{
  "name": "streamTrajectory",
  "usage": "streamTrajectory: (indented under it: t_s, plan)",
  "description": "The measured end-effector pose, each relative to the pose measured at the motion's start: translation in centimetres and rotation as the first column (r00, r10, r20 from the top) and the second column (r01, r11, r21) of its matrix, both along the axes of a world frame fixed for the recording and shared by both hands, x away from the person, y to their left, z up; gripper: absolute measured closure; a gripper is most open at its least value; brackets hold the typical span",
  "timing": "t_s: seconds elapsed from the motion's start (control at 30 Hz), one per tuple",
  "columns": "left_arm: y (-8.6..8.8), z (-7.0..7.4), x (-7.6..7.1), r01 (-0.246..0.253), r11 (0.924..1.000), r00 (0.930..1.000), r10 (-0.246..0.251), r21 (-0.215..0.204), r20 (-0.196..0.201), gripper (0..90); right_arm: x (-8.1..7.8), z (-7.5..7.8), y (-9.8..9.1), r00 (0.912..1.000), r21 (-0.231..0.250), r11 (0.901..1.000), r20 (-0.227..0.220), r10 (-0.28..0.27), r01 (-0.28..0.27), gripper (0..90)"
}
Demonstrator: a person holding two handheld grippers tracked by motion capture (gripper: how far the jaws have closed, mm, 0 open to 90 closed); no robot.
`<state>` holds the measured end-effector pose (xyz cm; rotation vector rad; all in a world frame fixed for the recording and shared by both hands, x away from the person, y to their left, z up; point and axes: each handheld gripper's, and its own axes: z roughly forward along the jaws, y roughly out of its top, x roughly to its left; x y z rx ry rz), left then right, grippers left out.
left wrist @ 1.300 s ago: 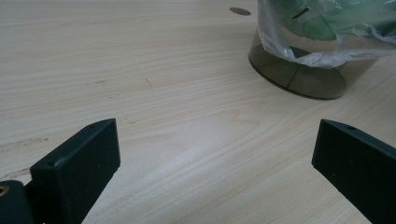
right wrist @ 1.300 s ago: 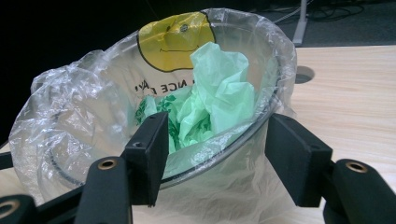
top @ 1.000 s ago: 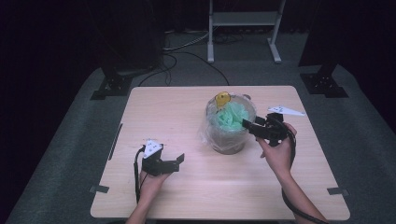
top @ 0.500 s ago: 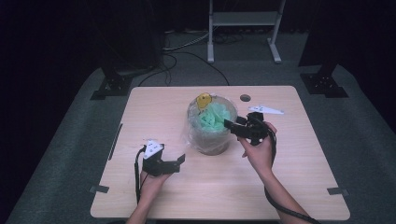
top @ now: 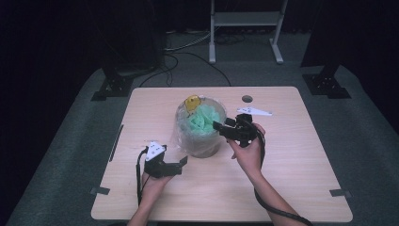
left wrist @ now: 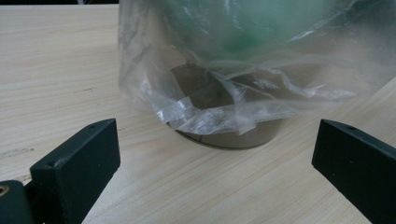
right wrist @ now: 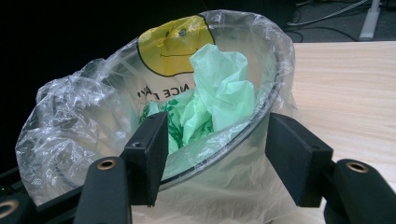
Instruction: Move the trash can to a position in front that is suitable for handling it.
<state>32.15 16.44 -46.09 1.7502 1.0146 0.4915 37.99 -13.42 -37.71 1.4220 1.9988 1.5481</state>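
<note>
Right hand-held gripper [right wrist: 215, 154] wide, straddling lined bin [top: 200, 125] rim; left hand-held gripper [top: 176, 165] wide, idle nearby. Prob. next: pinch liner edge w/ care.

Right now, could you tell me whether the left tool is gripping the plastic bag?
No, the left tool stands open on the table, short of the plastic bag, with nothing between its jaws.

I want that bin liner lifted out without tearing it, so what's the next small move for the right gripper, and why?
Probably close the right gripper on the rim of the bin: its jaws stand open astride that rim, one inside against the clear plastic liner, one outside. The left gripper waits open beside the base.
</note>
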Motion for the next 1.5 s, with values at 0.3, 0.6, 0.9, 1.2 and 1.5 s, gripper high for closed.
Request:
streamTrajectory:
  t_s: [0.3,0.6,0.9,1.2,1.5]
  plan:
    - [0.1,0.0,0.0,-0.001,1.0,1.0,0.001,0.001,0.0,0.0,-0.3,0.2,-0.6,0.9982,0.025,0.9996,0.059,0.014,-0.016,36.2]
    - [0.0,0.0,0.0,0.002,1.0,1.0,-0.002,0.003,0.001,0.0,-1.1,0.7,-4.2,0.9957,0.061,0.9981,0.092,-0.017,0.011,33.0]
    - [-0.2,-0.1,-0.1,0.014,0.9997,0.9999,-0.014,0.018,0.005,0.0,-2.2,-0.9,-7.6,0.9963,0.019,0.9993,0.078,-0.034,0.033,32.6]
    - [-0.9,0.9,-0.6,0.071,0.9974,0.9965,-0.072,0.012,0.043,0.0,-2.5,-2.6,-9.3,0.9963,-0.004,0.9982,0.062,-0.059,0.06,31.9]
    - [-1.2,2.0,-1.1,0.125,0.9919,0.9899,-0.124,-0.019,0.069,0.0,-2.9,-3.9,-10.1,0.9958,-0.011,0.9967,0.046,-0.079,0.08,31.9]
